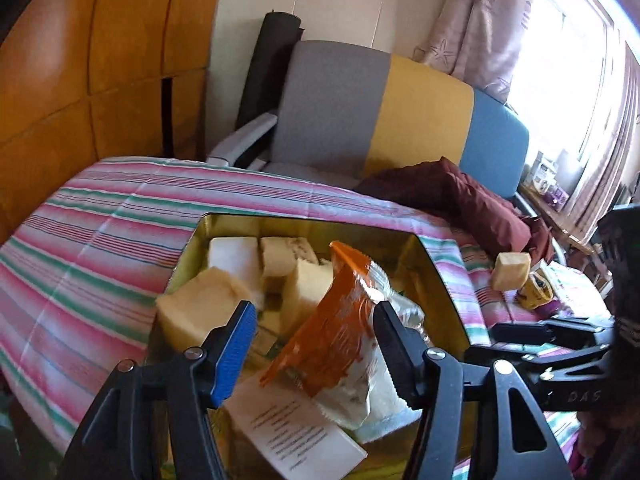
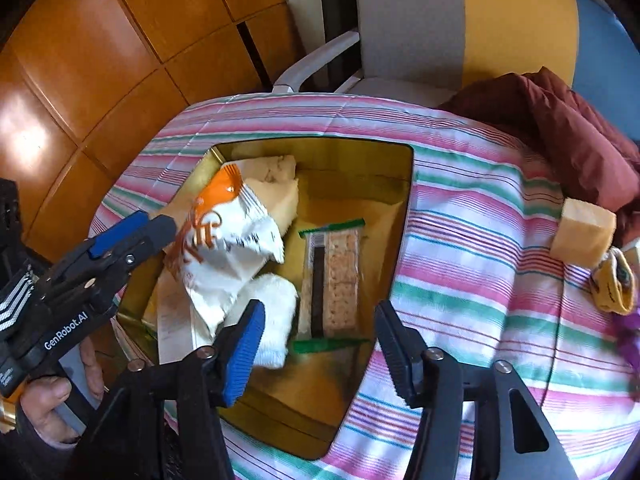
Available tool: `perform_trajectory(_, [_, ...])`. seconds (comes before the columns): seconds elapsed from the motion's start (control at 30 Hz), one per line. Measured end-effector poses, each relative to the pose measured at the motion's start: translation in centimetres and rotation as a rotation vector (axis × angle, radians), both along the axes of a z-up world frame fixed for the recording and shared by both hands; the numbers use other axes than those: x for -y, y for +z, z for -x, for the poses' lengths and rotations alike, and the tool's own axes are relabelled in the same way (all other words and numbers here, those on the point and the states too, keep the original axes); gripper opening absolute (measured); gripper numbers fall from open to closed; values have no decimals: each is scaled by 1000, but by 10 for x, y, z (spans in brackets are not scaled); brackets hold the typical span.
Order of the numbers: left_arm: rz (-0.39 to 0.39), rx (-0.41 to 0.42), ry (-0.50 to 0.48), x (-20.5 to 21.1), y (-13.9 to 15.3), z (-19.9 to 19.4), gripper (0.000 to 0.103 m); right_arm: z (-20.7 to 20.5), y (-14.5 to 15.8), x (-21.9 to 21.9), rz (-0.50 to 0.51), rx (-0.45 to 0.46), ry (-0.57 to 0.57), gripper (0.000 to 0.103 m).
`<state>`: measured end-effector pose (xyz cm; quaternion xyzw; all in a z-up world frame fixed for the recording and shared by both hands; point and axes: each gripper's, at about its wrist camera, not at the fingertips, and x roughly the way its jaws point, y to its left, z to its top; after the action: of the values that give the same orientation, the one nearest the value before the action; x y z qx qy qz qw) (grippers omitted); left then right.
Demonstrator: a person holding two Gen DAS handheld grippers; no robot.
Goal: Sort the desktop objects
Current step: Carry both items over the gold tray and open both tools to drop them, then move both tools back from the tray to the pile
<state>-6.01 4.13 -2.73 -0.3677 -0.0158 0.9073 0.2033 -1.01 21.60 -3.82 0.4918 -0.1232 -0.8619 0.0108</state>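
Note:
A gold tin box [image 2: 402, 184] sits open on the striped cloth and holds several yellow sponge blocks [image 1: 200, 312], a cracker pack [image 2: 336, 284], a white cloth [image 2: 276, 308] and a leaflet [image 1: 296, 436]. An orange and white snack bag [image 2: 224, 248] lies over the box's left side. My left gripper [image 1: 314, 316] is open with the bag [image 1: 332, 344] between its jaws over the box; it also shows in the right wrist view [image 2: 160, 220]. My right gripper [image 2: 318, 328] is open and empty above the box's near part.
On the striped cloth [image 2: 480, 240] to the right lie a loose yellow sponge block [image 2: 584, 232], a small yellow packet [image 2: 614, 284] and a maroon cloth [image 2: 560, 128]. A grey, yellow and blue sofa [image 1: 400, 120] stands behind, wooden panels [image 2: 100, 60] to the left.

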Motion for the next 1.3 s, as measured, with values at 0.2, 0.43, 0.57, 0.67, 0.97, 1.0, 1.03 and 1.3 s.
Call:
perform_trajectory(0.2, [31, -9, -47, -10, 4, -13, 62, -20, 2, -9, -19, -9, -35, 68])
perform_trajectory(0.43, [13, -12, -130, -29, 17, -26, 62, -37, 4, -36, -34, -4, -89, 71])
perform_trajectory(0.57, [30, -12, -179, -46, 19, -34, 62, -45, 6, -56, -44, 3, -128, 71])
perform_trajectory(0.67, [38, -9, -212, -57, 17, -39, 62, -52, 8, -74, -59, 6, -164, 71])
perform_trajectory(0.97, [53, 1, -301, -90, 19, -46, 63, -71, 12, -137, -131, 16, -268, 71])
perform_trajectory(1.0, [55, 3, -309, -94, 19, -46, 63, -74, 12, -147, -154, 17, -276, 71])
perform_trajectory(1.03, [55, 4, -316, -98, 19, -46, 63, -75, 13, -152, -163, 14, -279, 71])
perform_trajectory(1.3, [75, 29, -393, -128, 14, -45, 63, -83, 5, -209, -210, 10, -353, 71])
